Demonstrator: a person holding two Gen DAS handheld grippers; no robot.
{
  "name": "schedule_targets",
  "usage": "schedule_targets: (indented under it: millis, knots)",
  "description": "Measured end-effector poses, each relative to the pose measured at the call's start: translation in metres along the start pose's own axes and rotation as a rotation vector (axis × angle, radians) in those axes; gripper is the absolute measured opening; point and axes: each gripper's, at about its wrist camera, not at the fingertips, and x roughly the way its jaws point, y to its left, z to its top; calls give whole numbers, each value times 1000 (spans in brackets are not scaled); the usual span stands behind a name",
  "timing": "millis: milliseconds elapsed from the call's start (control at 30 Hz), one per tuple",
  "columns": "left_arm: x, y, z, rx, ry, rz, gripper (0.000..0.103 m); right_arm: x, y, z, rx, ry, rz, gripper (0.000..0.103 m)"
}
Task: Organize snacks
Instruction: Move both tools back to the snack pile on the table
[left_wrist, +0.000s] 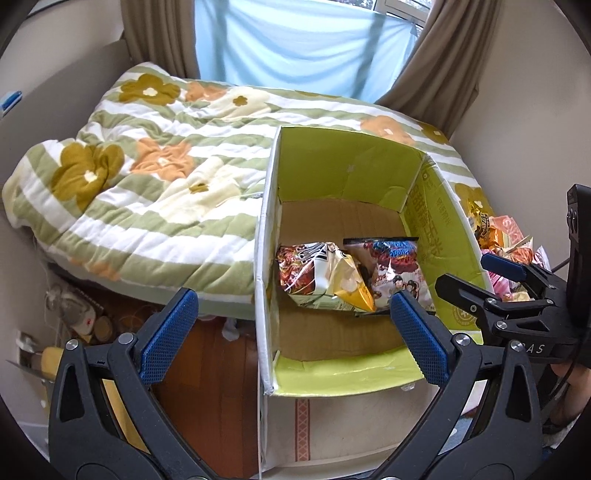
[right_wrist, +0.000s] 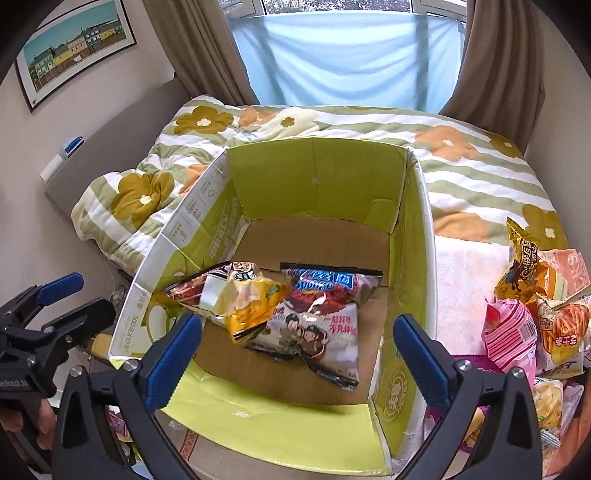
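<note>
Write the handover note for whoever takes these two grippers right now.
Left gripper: open, empty, at the box's left wall.
Right gripper: open, empty, above the box.
Cardboard box: open on the bed, holding a few snack packets on its floor.
Done: those packets are in.
Left: the pile of loose snacks to the right of the box goes in next.

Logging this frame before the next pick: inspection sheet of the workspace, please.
Surface: bed with flowered quilt.
Job's things: open cardboard box holding several snack packs; pile of loose snacks on the bed to the box's right.
Clutter: oddments on the floor beside the bed.
Grippers: left gripper and right gripper both open, nothing between the jaws.
Cables: dark cable near the right gripper.
Surroundings: curtains, framed picture.
</note>
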Motion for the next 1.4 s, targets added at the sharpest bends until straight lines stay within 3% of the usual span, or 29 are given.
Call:
schedule_targets:
  millis: [367,700,967,1133,1400]
  knots:
    - [-21,-5,-4,33,-40,-25,103,-30,8,-9,18,-54,-9,103]
    - [-28,-42,-11,103,-41,-153,103,-88,-15,-36,90,-147,-99,103]
    - [-30,-117,-18,192,-42,-215,103,-128,-79,-59,154,-179,-156,103]
    - [-21,-181,-24,209,-25,-240,103,-141,-121,-74,106,-133,-193,103]
    - [10,-282,-44,192,41,-209,103,-139,-199,-105,65,-28,-131,103]
